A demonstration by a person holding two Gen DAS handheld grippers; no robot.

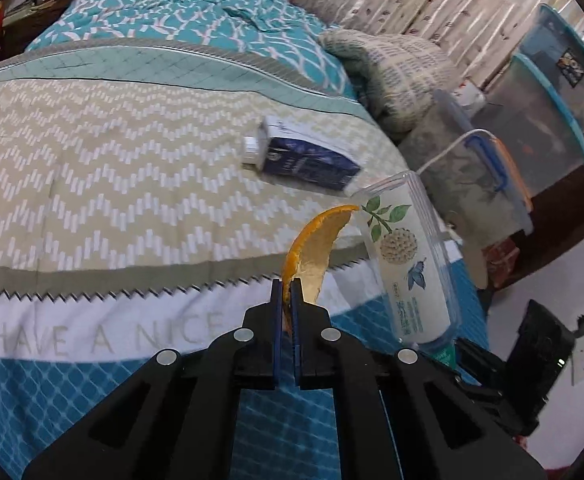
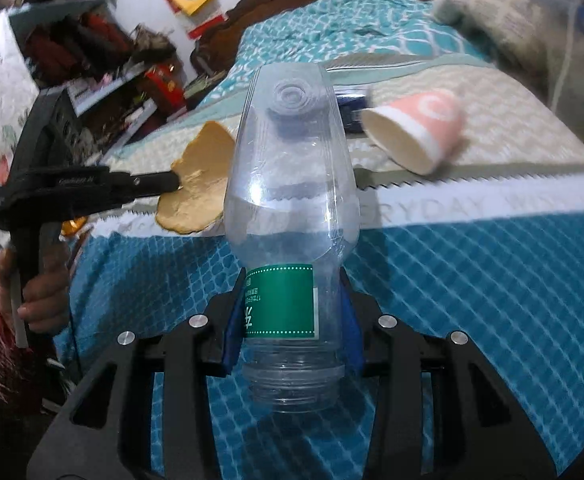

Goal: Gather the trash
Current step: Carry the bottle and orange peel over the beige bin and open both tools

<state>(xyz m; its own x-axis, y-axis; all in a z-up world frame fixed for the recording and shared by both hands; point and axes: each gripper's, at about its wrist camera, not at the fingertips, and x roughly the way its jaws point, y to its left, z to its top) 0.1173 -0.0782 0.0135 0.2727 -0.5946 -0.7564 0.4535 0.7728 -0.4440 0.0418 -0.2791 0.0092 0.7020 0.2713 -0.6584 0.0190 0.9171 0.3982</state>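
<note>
Trash is held on both sides above a bed spread with a teal and beige patterned quilt (image 1: 92,184). The left tongs (image 1: 287,296) are pinched nearly together on the lower end of a curved strip of orange peel (image 1: 312,248), which rises from between the blue-lined fingers with its orange skin on the left and pale pith on the right. In the right wrist view the same left tongs (image 2: 176,180) reach in from the left and the peel (image 2: 200,176) shows its pale inner face, just beside the bottle.

The right tongs (image 2: 292,320) are clamped on a clear plastic bottle with a green label (image 2: 288,208), gripping it at the label band; its threaded, capless neck points toward the camera and its base points away over the bed. A little water sits inside. In the left wrist view that bottle (image 1: 408,264) shows a white label with a leaf and butterfly print, just to the right of the peel.

A dark blue carton with a white end (image 1: 304,156) lies on its side on the beige chevron part of the quilt, beyond the peel. A pink and white paper cup (image 2: 416,132) lies tipped over on the quilt, mouth toward the camera, near the carton's blue edge (image 2: 352,110). Clear storage bins with blue rims (image 1: 548,120) stand beside the bed.
</note>
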